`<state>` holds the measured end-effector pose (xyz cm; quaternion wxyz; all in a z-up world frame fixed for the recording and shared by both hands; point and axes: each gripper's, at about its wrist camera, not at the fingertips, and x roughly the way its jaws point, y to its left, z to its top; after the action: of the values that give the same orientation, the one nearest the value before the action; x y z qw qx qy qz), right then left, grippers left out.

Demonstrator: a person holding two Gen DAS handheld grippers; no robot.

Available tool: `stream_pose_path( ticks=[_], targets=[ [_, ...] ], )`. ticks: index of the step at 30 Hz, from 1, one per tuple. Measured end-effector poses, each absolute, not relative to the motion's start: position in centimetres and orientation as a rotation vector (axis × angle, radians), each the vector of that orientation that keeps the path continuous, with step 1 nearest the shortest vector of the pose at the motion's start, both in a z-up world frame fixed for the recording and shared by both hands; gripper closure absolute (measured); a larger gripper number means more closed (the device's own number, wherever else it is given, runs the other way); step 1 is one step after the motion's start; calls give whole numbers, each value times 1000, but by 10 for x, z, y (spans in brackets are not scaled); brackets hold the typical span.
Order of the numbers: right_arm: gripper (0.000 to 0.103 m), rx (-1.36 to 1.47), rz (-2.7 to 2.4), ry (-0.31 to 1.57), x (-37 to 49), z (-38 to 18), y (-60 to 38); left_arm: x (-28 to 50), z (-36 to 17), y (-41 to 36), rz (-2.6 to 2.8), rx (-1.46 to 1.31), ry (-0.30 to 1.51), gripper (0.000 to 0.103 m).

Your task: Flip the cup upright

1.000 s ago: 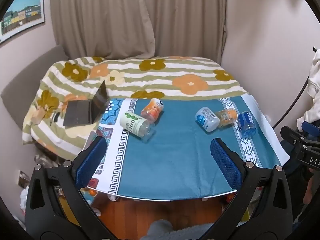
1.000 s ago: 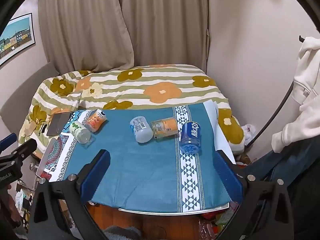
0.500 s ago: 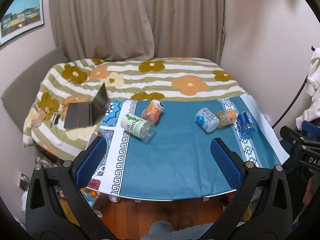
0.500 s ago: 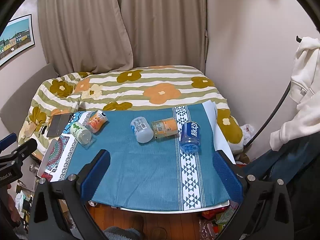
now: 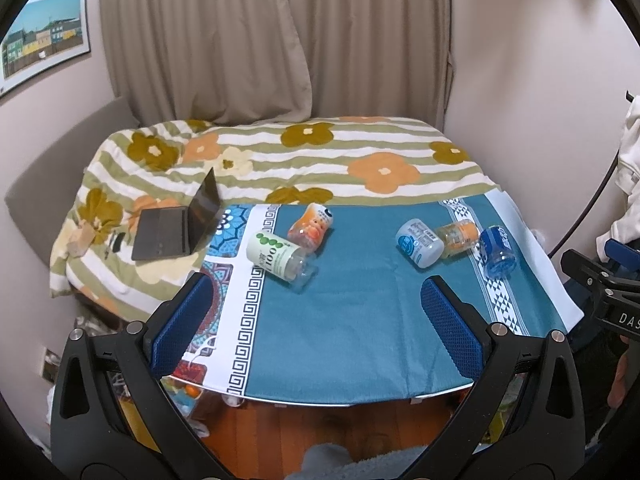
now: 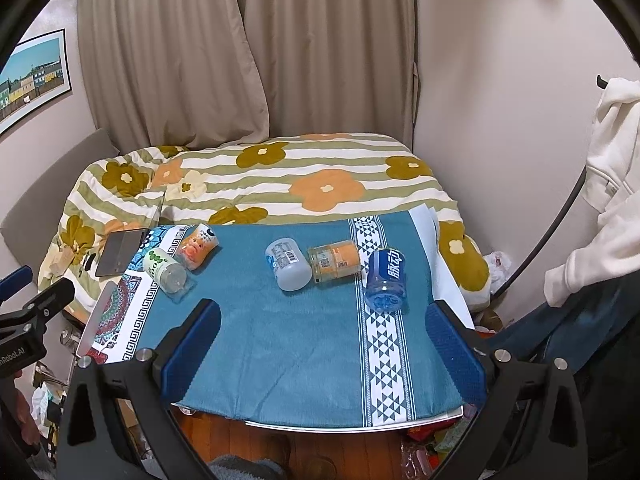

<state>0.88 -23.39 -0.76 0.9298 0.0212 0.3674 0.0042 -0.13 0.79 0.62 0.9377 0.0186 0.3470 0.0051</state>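
Observation:
Several cups lie on their sides on a table with a teal cloth (image 5: 352, 320) (image 6: 288, 344). At the left lie a green-dotted white cup (image 5: 278, 260) (image 6: 164, 270) and an orange cartoon cup (image 5: 311, 227) (image 6: 198, 246). At the right lie a pale blue-white cup (image 5: 418, 242) (image 6: 287, 264), an orange-labelled clear cup (image 5: 458, 236) (image 6: 335, 260) and a blue cup (image 5: 497, 251) (image 6: 385, 280). My left gripper (image 5: 318, 328) is open and empty above the table's near edge. My right gripper (image 6: 322, 354) is open and empty, also at the near edge.
A bed with a flowered striped cover (image 5: 320, 160) stands behind the table, with an open laptop (image 5: 176, 228) at its left. Curtains (image 5: 276, 36) hang behind. A white garment (image 6: 612, 184) hangs at the right wall. Wooden floor (image 5: 320, 424) shows under the table's near edge.
Both views have shifted slightly; the grippers have backed off and risen a little. The cups have not moved. Both grippers stay open.

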Motion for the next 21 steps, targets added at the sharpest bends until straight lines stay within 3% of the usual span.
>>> stream_pose_path(
  ticks=[21],
  targets=[
    [1, 51, 1, 758, 12, -16, -235, 5, 6, 7, 5, 35, 714, 0]
  ],
)
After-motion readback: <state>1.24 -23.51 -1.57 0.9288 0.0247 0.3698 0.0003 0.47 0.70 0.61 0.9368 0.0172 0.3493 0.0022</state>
